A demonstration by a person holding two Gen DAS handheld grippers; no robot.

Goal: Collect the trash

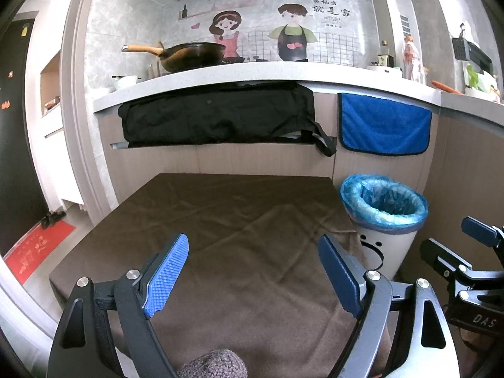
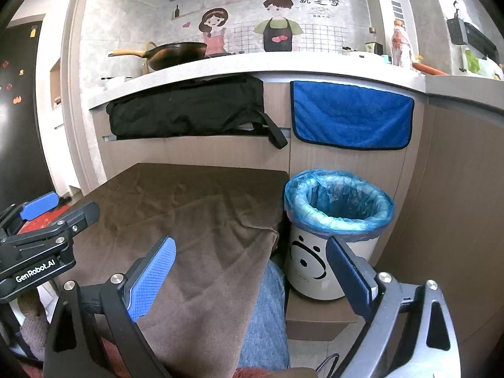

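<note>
In the left wrist view, the left gripper (image 1: pixel 253 271) hangs over a brown cloth (image 1: pixel 220 220) covering the table, its blue-padded jaws spread wide with nothing between them. The trash bin (image 1: pixel 382 217), white with a blue liner, stands just right of the cloth's far corner.

In the right wrist view, the right gripper (image 2: pixel 252 274) also gapes wide and holds nothing. The trash bin (image 2: pixel 338 208) sits near its right finger, below a blue towel (image 2: pixel 352 116) hanging from the counter.
</note>
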